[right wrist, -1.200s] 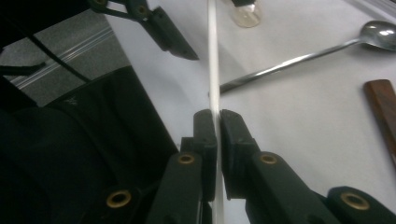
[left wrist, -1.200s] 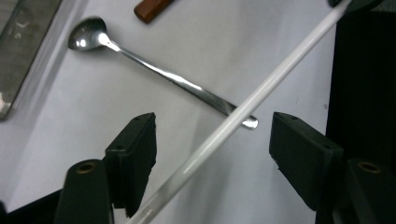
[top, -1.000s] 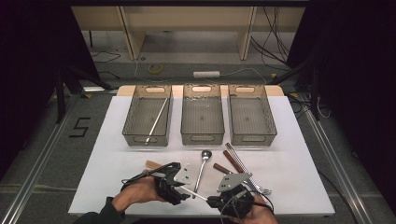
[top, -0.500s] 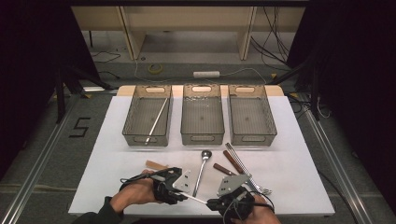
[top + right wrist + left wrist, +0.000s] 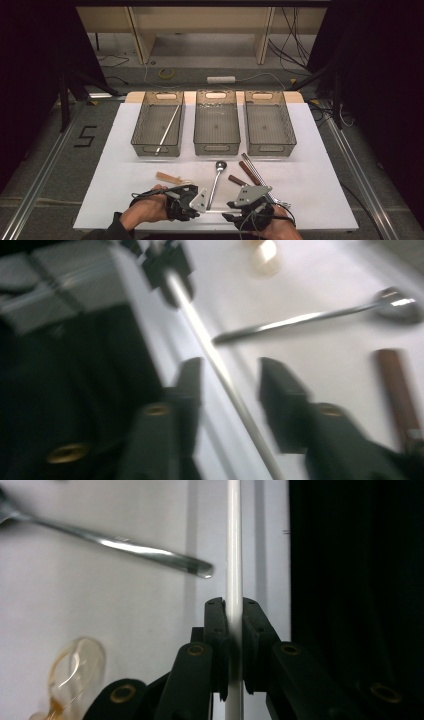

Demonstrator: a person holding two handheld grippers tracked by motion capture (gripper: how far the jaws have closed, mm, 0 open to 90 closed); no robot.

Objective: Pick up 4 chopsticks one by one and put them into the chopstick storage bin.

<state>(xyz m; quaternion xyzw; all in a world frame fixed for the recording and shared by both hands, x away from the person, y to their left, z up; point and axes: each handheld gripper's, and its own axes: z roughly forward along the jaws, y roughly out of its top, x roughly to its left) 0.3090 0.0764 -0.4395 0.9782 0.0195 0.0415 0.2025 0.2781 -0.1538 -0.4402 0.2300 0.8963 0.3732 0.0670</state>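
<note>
A: Eyes on the thin white rod (image 5: 233,555) — it lies low at the near edge of the white table (image 5: 125,170), strung between the two hands.

B: And the left gripper (image 5: 233,645) has it clamped. In the left gripper view both black pads press flat on the rod, one each side, after closing in on it just now.

A: The right gripper (image 5: 227,385)?

B: Its jaws have just been opening. In the right gripper view the rod runs slantwise up through the gap, close to one jaw, and the pads stand clear of it. Blurred picture, mind you.

A: From the high view, the left gripper (image 5: 185,202) and right gripper (image 5: 245,212) sit near each other at the table's front edge, the rod (image 5: 212,212) bridging them.

B: Just beyond them lies a metal ladle (image 5: 216,181), bowl pointing away toward the bins. To its left a clear plastic spoon (image 5: 170,177); to its right brown-handled utensils (image 5: 247,172) in a loose bunch.

A: Farther back, three grey bins in a row. The left bin (image 5: 140,135) holds one long thin stick (image 5: 167,130), laid slantwise. I see nothing in the middle bin (image 5: 200,130) or right bin (image 5: 287,130).
</note>
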